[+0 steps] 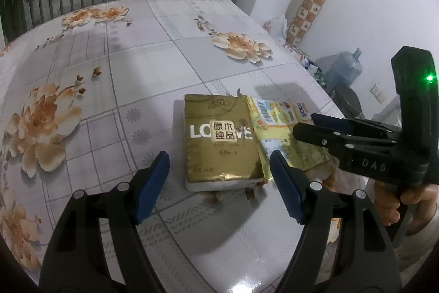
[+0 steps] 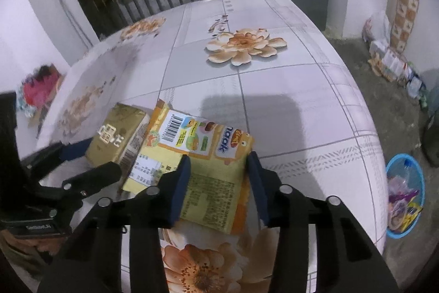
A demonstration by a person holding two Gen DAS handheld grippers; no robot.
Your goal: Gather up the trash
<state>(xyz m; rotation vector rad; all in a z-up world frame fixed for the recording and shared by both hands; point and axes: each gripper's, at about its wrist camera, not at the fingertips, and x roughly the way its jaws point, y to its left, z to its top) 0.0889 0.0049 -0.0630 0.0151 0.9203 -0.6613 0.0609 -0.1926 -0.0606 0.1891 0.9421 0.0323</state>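
A glossy, smooth floral covering is seen on the counter [image 1: 164, 51]. The tissue pack [image 1: 219, 139] is wrapped in shiny gold film, and the snack wrapper [image 2: 197, 155] is printed plastic (slightly creased). Matt black plastic forms the left claw [image 1: 219, 180].

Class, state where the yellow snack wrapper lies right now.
The yellow snack wrapper lies on the table, overlapping the gold tissue pack on its left, between the right gripper fingers.
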